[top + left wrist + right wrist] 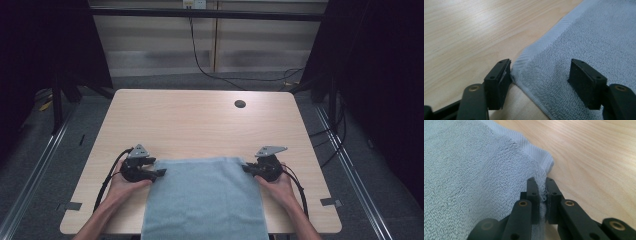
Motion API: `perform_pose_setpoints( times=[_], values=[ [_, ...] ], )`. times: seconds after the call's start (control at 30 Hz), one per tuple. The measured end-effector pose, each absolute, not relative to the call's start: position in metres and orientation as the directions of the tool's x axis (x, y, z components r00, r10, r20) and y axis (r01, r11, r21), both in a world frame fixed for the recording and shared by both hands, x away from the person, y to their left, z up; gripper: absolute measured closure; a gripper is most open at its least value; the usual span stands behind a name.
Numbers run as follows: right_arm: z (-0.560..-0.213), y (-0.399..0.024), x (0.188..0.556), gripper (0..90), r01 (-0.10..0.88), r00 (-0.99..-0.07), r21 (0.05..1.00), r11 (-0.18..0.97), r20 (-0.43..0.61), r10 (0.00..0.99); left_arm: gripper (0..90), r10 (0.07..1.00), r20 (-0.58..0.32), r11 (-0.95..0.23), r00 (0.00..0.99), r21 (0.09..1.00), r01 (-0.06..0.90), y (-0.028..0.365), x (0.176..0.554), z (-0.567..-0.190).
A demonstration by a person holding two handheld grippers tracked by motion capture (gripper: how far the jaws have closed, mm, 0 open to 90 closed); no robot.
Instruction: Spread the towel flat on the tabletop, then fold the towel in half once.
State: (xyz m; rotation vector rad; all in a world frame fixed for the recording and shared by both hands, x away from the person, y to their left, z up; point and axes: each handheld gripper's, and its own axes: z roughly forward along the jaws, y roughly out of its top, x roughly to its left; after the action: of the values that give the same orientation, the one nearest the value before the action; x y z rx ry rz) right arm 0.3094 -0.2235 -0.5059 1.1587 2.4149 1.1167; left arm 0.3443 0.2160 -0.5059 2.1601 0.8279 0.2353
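Observation:
A light blue towel (205, 197) lies flat on the wooden table (200, 120), hanging over its near edge. My left gripper (161, 172) sits at the towel's far left corner. In the left gripper view its jaws stand wide apart around that corner of the towel (564, 62), one pad (502, 75) just touching the hem, neither pressing. My right gripper (246, 168) is at the far right corner. In the right gripper view its jaws (542, 192) are pinched together on the towel's edge (486, 177), with fabric bunched between the pads.
A round cable hole (240, 104) lies in the table's far right part. Black cables trail from both grippers toward the near edge. Metal rails run along the floor on both sides of the table.

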Motion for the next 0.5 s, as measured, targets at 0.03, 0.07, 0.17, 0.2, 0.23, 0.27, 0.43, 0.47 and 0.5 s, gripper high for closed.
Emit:
perform_pose_setpoints(
  times=[0.03, 0.07, 0.17, 0.2, 0.23, 0.27, 0.43, 0.47, 0.5],
  values=[
    [-0.5059, -0.2235, 0.3094, 84.7, 0.564, -0.657, 0.726, 0.393, 0.106, 0.747, 40.5, 0.625, -0.094, -0.477, 0.775, 0.740, 0.474, 0.2171, 0.3445, -0.5055],
    [-0.5059, -0.2233, 0.3093, 84.6, 0.564, -0.657, 0.726, 0.394, 0.106, 0.746, 44.1, 0.620, -0.097, -0.476, 0.778, 0.742, 0.472, 0.2177, 0.3445, -0.5057],
    [-0.5060, -0.2234, 0.3096, 84.6, 0.565, -0.656, 0.726, 0.391, 0.108, 0.747, 58.8, 0.610, -0.114, -0.467, 0.784, 0.747, 0.472, 0.2171, 0.3439, -0.5063],
    [-0.5059, -0.2232, 0.3094, 84.6, 0.565, -0.655, 0.726, 0.392, 0.106, 0.748, 63.3, 0.602, -0.119, -0.464, 0.789, 0.752, 0.468, 0.2160, 0.3436, -0.5070],
    [-0.5057, -0.2228, 0.3092, 84.6, 0.565, -0.654, 0.725, 0.394, 0.103, 0.749, 66.9, 0.591, -0.121, -0.470, 0.798, 0.752, 0.462, 0.2151, 0.3436, -0.5071],
    [-0.5057, -0.2227, 0.3089, 84.7, 0.565, -0.654, 0.725, 0.394, 0.102, 0.750, 71.9, 0.584, -0.131, -0.469, 0.801, 0.751, 0.465, 0.2134, 0.3429, -0.5072],
    [-0.5055, -0.2230, 0.3090, 84.6, 0.573, -0.653, 0.722, 0.387, 0.117, 0.749, 81.1, 0.576, -0.152, -0.467, 0.803, 0.746, 0.476, 0.2125, 0.3427, -0.5068],
    [-0.5055, -0.2235, 0.3095, 84.7, 0.576, -0.652, 0.722, 0.383, 0.122, 0.748, 81.4, 0.575, -0.166, -0.459, 0.801, 0.745, 0.484, 0.2134, 0.3434, -0.5071],
    [-0.5053, -0.2236, 0.3099, 84.7, 0.583, -0.649, 0.722, 0.373, 0.138, 0.748, 81.6, 0.577, -0.167, -0.458, 0.799, 0.745, 0.486, 0.2150, 0.3442, -0.5069]
  ],
)
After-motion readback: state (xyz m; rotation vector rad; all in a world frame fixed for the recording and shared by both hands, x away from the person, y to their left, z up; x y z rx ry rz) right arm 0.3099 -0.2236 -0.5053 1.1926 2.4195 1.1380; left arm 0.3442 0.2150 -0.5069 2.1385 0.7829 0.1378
